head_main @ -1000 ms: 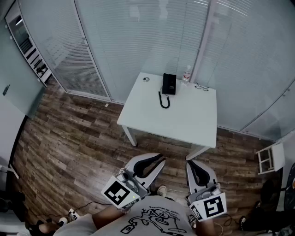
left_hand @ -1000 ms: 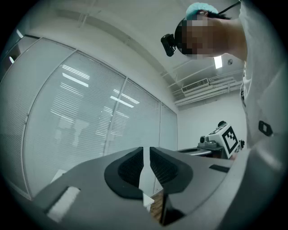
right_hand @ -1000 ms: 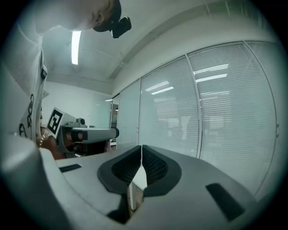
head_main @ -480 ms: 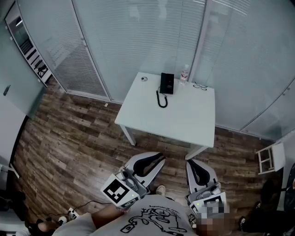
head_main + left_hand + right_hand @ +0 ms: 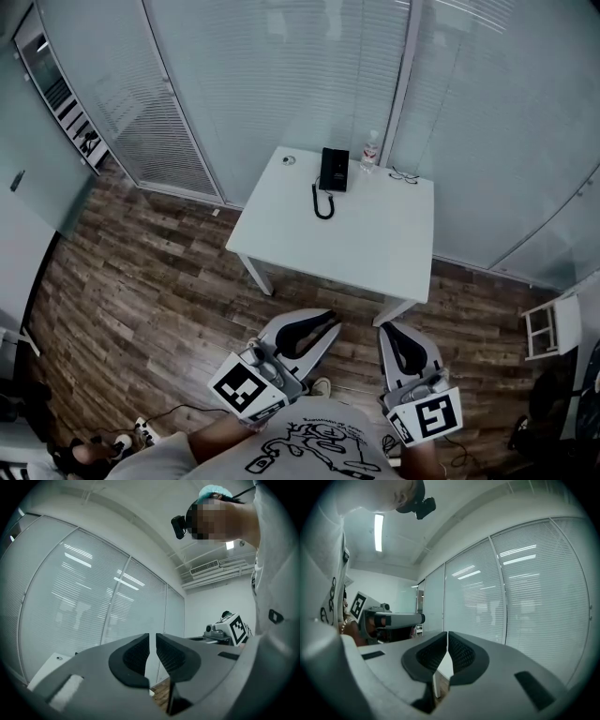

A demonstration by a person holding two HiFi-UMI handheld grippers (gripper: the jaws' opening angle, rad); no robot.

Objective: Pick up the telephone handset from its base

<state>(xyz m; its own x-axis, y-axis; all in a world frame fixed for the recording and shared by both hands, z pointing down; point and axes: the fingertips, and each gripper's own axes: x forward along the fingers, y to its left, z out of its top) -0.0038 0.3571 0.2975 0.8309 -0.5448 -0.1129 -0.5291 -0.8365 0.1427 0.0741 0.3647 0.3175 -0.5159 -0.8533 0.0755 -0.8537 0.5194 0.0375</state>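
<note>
A black telephone [image 5: 334,169] lies at the far edge of a white table [image 5: 366,246], its handset resting on the base and its cord looped [image 5: 322,202] in front. Both grippers are held close to the person's body, well short of the table. The left gripper [image 5: 322,324] is shut with nothing in it; in the left gripper view its jaws [image 5: 152,644] meet. The right gripper [image 5: 390,334] is also shut and empty, jaws together [image 5: 447,643] in the right gripper view. Neither gripper view shows the telephone.
A clear bottle [image 5: 370,150] and a pair of glasses [image 5: 405,175] sit right of the phone, and a small round object [image 5: 288,160] lies left of it. Glass walls with blinds [image 5: 281,75] stand behind the table. Wood floor [image 5: 159,300] lies between person and table.
In the head view the table and phone have drifted slightly left and up. Both grippers stay shut and low by the body.
</note>
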